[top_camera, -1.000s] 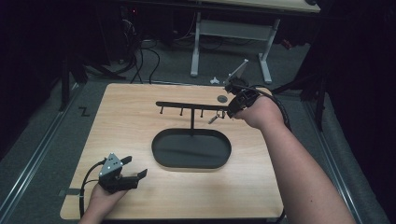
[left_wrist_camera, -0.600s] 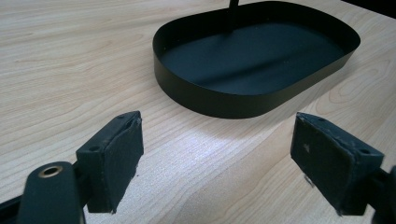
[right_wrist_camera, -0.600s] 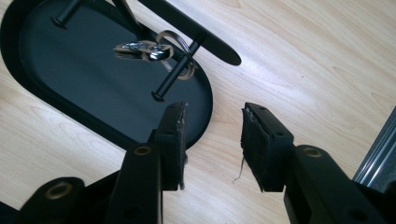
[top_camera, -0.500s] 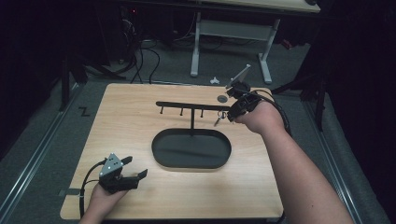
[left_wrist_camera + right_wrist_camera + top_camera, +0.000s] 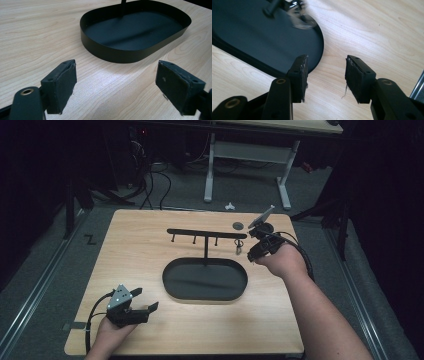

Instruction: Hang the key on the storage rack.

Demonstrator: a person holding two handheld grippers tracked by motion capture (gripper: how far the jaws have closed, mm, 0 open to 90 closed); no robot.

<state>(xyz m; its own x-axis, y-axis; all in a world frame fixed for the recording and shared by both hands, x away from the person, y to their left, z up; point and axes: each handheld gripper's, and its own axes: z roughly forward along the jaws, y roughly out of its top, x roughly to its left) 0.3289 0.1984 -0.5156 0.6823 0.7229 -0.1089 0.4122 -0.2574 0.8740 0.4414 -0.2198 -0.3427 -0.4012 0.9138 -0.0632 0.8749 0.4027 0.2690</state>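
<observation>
While right hand-held gripper opens, ring hangs

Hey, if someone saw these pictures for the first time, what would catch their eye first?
Probably the black stand in the middle of the wooden table: a bar with small hooks on a post rising from an oval black tray. Next, a small shiny metal thing hanging from the hook at the bar's right end, with the right gripper beside it, jaws just opened and empty. The left gripper rests open at the table's near left corner.
</observation>
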